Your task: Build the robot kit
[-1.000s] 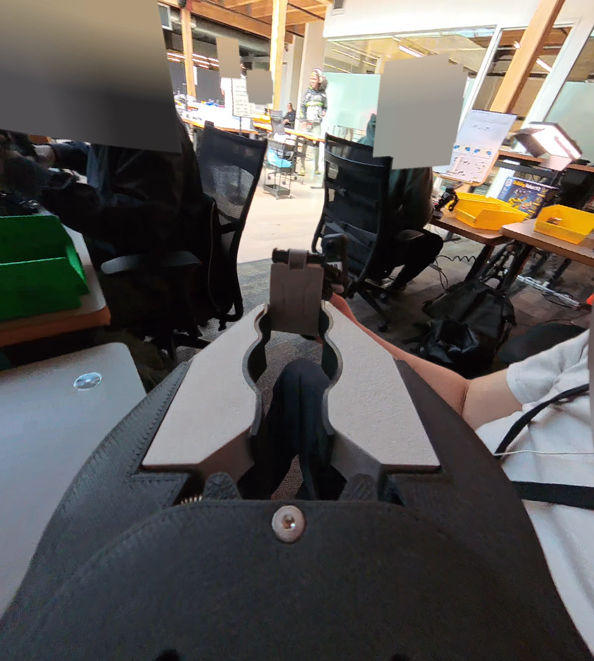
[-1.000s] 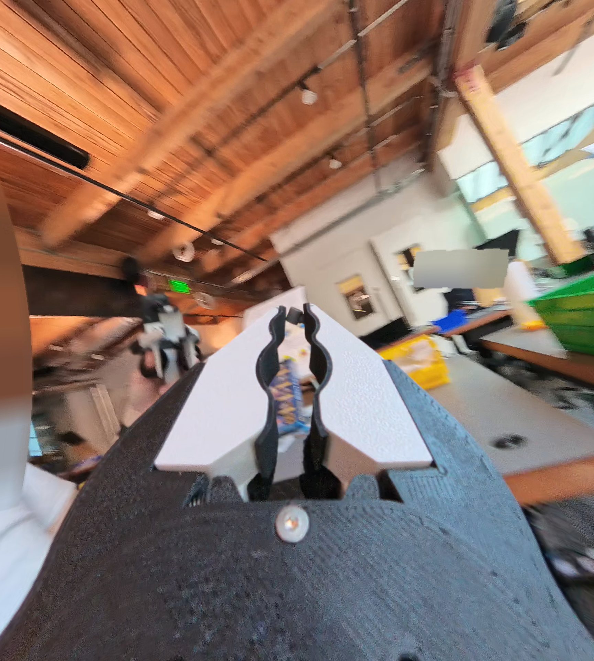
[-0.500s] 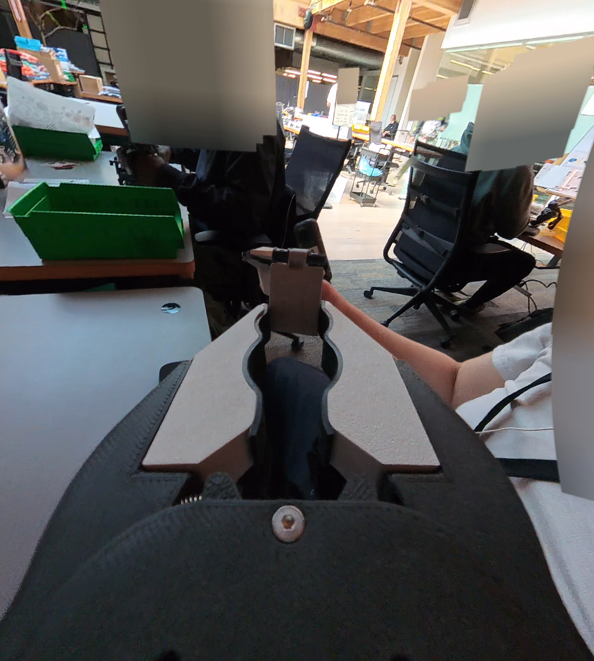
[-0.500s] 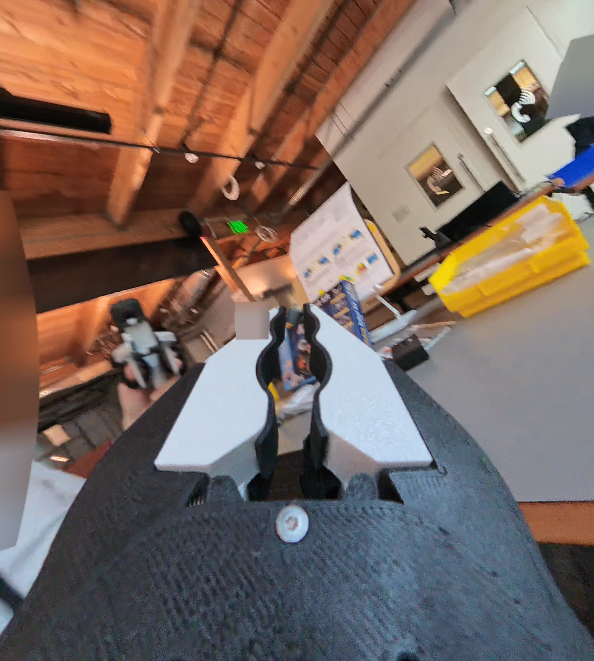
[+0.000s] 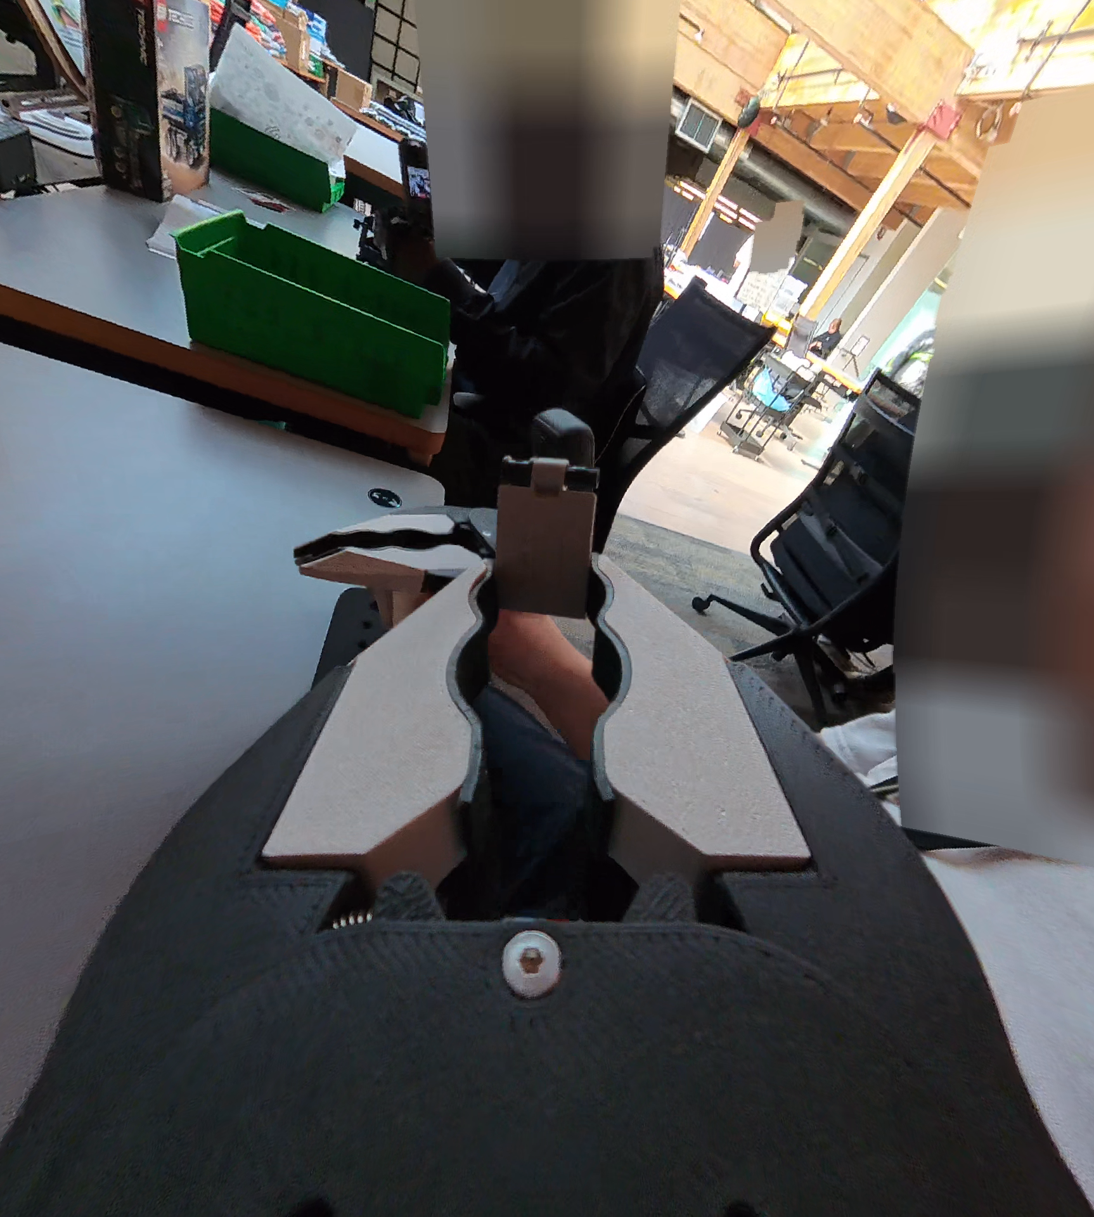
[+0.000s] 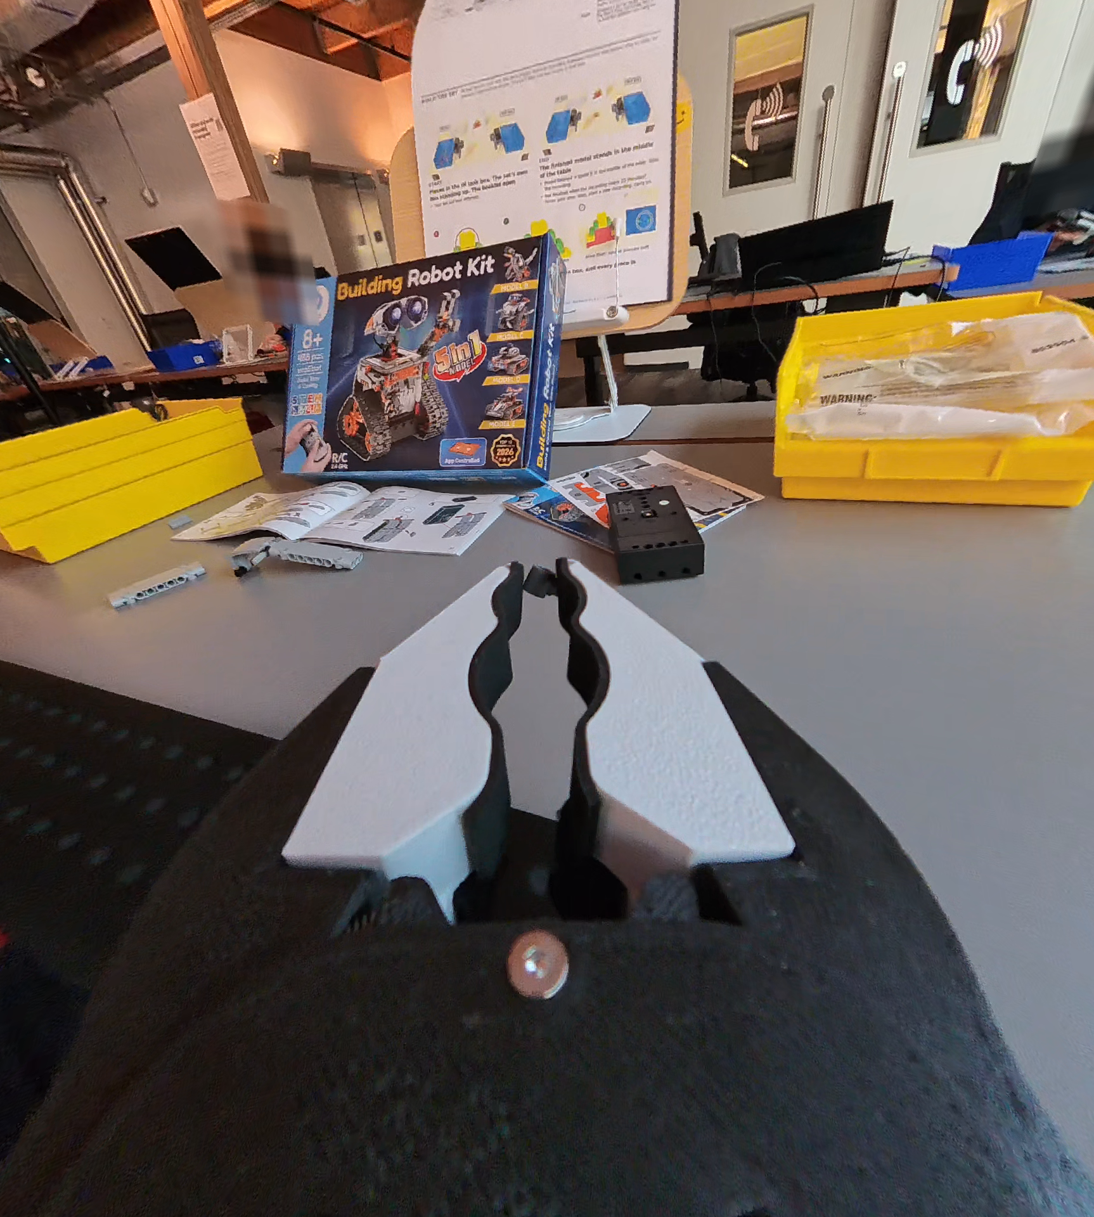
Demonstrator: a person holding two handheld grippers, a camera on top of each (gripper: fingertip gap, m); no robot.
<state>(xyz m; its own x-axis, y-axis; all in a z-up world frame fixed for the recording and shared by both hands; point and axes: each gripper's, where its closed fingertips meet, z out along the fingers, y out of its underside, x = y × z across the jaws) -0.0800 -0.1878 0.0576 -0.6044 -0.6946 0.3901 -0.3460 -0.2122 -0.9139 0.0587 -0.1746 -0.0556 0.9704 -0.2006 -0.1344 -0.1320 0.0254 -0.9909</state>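
Note:
My left gripper is shut on a flat grey plate with a black pin across its top, held upright in the air off the grey table's edge. The right gripper also shows in the left wrist view, lying sideways just left of the plate, over the table corner. In the right wrist view my right gripper is shut on a small dark piece at its tips, low over the grey table. A bare forearm shows behind the left fingers.
Ahead of the right gripper lie a black module, open manuals, grey beams, a blue kit box and yellow bins. A green bin, seated people and office chairs are off the table's edge. The tips of one gripper are about 20 cm away from the tips of the other.
The right wrist view tipped down from the ceiling to the tabletop. The left view swung left and the right gripper came in beside the held plate. Both grips are unchanged.

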